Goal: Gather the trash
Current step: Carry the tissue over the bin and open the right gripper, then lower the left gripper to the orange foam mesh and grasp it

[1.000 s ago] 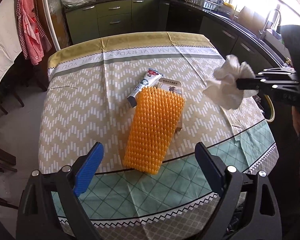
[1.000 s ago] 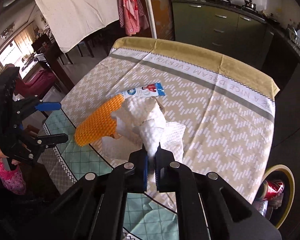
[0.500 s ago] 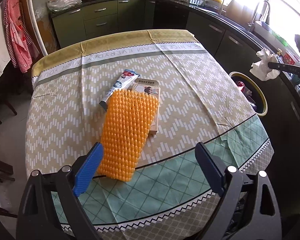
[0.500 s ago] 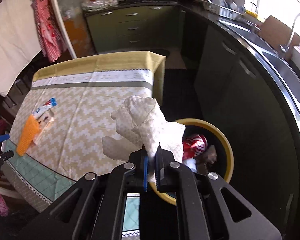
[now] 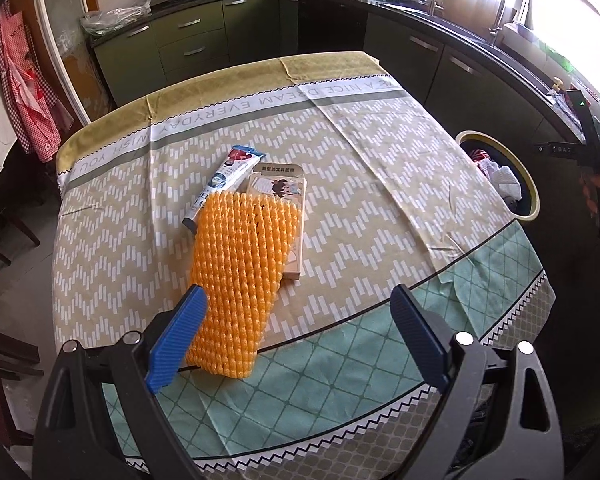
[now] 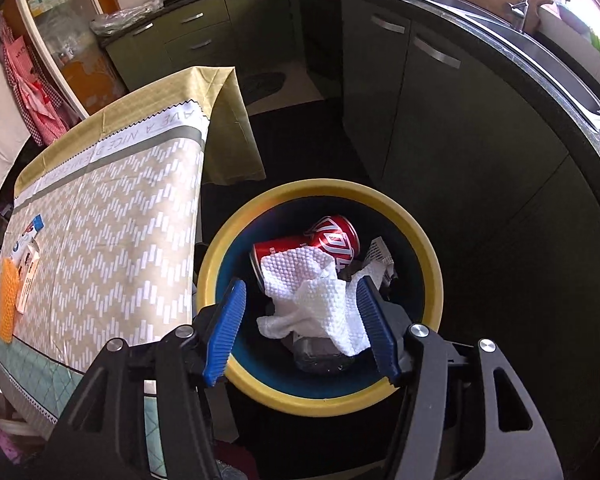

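Left side first: our left gripper (image 5: 296,336) hangs over the near edge of the table (image 5: 380,184), jaws spread wide w/ nothing between them. Just ahead lies the orange foam net (image 5: 240,280), near the table's middle, its near end reaching the green border of the cloth. It partly covers a flat card box (image 5: 282,188), and a tube (image 5: 228,182) sits beside that, toward the far-left edge.

Moving right, off the table's right edge, stands the yellow-rimmed bin (image 6: 428,264). Our right gripper (image 6: 300,324) is above it; its jaws have just been opening and now stand apart, gripping nothing. The white paper towel (image 6: 312,292) lies inside the bin on a red can (image 6: 332,236), seen between the fingers.
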Motion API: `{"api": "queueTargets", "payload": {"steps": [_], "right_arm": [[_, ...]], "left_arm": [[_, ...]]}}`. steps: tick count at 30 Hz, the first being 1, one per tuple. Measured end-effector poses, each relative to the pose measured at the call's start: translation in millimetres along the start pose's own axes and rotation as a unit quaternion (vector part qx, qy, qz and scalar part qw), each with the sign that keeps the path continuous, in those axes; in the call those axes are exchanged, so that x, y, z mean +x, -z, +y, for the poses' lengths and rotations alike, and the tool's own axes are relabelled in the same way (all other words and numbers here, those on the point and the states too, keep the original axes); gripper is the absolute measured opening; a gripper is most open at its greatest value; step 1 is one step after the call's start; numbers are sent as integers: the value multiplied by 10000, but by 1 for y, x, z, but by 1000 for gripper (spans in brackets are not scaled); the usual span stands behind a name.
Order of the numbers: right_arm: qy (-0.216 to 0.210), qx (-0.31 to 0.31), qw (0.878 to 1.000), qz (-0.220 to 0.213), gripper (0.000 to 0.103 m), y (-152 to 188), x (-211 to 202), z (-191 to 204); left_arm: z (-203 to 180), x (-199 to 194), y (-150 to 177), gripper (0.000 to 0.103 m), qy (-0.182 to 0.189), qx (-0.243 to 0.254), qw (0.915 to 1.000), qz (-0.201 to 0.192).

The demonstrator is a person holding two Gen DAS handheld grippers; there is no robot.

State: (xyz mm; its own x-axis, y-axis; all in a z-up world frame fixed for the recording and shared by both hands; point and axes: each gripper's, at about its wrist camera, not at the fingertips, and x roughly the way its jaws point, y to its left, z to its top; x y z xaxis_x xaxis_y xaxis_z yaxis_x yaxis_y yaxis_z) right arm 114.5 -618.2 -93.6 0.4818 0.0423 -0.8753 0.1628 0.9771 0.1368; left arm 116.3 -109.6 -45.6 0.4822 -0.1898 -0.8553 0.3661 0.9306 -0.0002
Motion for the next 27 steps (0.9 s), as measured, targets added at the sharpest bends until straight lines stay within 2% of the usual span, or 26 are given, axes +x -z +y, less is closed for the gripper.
{"api": "queueTargets", "payload": {"steps": [8, 14, 21, 27], "right_arm": [[-255, -179, 9995, -12, 63, 9, -10, 32], [-362, -246, 9989, 159, 64, 15, -2, 49], [-528, -414, 9972, 324, 66, 18, 10, 69], [-610, -522, 9961, 360, 66, 17, 11, 80]], "left_arm": [[4, 11, -3, 89, -47, 147, 9998, 92], [27, 20, -13, 90, -114, 112, 9998, 133], [39, 48, -16, 90, -67, 184, 9986, 493], [40, 62, -10, 90, 124, 198, 9972, 714]]}}
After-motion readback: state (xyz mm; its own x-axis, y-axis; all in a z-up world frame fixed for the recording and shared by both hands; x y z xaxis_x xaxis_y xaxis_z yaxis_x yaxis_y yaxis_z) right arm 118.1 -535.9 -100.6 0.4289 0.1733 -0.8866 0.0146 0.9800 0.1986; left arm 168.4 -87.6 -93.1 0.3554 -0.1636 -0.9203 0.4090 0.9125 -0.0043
